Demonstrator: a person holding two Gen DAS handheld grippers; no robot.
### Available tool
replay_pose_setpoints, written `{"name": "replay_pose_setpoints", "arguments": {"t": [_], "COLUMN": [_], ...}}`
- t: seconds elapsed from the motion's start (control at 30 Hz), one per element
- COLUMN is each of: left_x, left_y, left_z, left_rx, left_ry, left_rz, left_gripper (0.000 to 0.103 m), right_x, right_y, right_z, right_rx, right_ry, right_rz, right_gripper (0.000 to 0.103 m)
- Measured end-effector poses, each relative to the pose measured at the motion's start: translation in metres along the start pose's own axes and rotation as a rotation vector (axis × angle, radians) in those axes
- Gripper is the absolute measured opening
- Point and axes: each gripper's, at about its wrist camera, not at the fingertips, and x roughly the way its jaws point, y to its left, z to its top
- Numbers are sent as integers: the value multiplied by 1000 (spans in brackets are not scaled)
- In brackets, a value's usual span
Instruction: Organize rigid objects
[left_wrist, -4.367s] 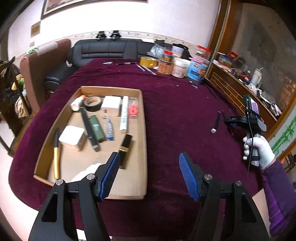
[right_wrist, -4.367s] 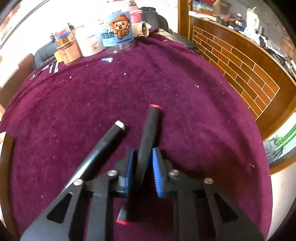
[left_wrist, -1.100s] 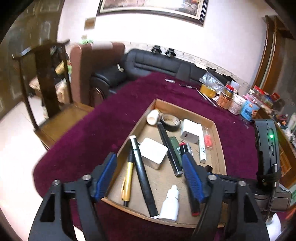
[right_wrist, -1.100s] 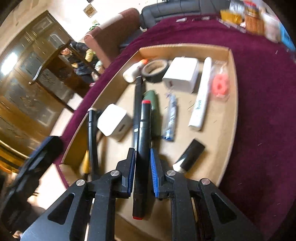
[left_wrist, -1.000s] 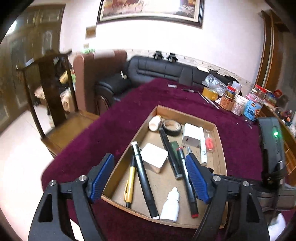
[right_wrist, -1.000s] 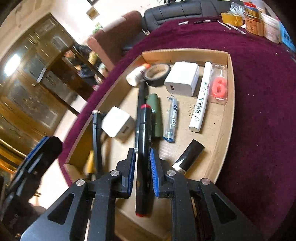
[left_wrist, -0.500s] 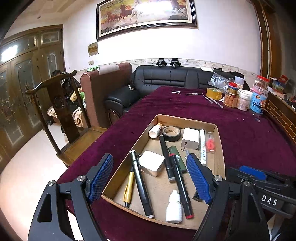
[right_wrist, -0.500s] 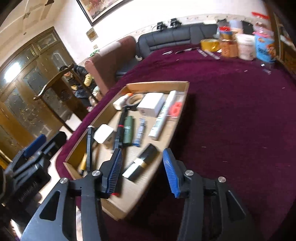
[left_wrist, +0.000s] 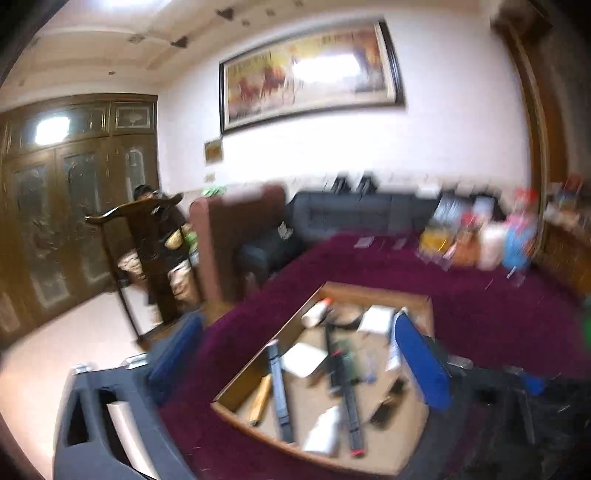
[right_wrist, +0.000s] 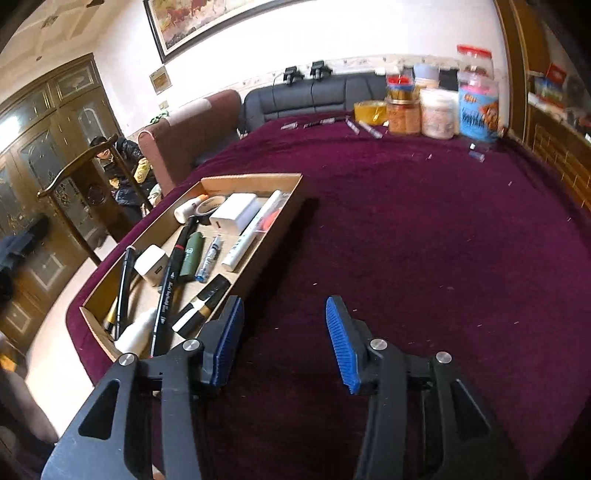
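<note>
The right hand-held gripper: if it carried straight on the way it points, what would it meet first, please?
Probably the bare maroon tablecloth. The right hand-held gripper, open and empty, aims past the right edge of the cardboard tray; nothing lies in its line before the jars at the far edge. Depth is uncertain.

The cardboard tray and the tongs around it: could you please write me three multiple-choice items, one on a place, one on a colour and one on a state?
1. Where does the black marker with red ends lie?
A. In the cardboard tray
B. On the bare cloth
C. Between the right tongs

2. What colour is the table cloth?
A. Green
B. Dark purple-red
C. White

3. How do the right tongs stand?
A. Shut on the marker
B. Shut and empty
C. Open and empty

Answers:
1 A, it rests among the pens inside the tray.
2 B, the cloth is maroon all round the tray.
3 C, a wide gap shows between the blue pads, with only cloth behind.
</note>
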Motion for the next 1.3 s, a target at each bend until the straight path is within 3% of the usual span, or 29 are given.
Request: {"name": "replay_pose_setpoints", "arguments": {"t": [0.07, 0.17, 0.27, 0.37, 0.5, 0.87, 1.3], "left_x": [6, 34, 42, 49, 50, 66, 66], "left_y": [1, -8, -4, 2, 2, 17, 12], "left_z": [2, 3, -2, -2, -7, -24, -25], "left_rx": [-55, -2, -25, -48, -36, -63, -27], "left_ry": [47, 245, 283, 324, 316, 389, 396], "left_rz": [-38, -84, -62, -67, -25, 23, 12], "left_gripper": [102, 102, 102, 102, 102, 102, 102], "right_x": [-4, -8, -12, -11, -10, -10, -9], "right_y": [0, -1, 2, 7, 19, 62, 55], "right_z": [-2, -4, -7, -11, -18, -30, -21], "right_rx": [-1, 1, -27, -61, -102, -251, -235], "right_ry": [-13, -24, -31, -35, -32, -33, -28], "right_rz": [-5, -6, -36, -73, -74, -82, -108], "right_gripper": [53, 54, 54, 61, 63, 67, 67]}}
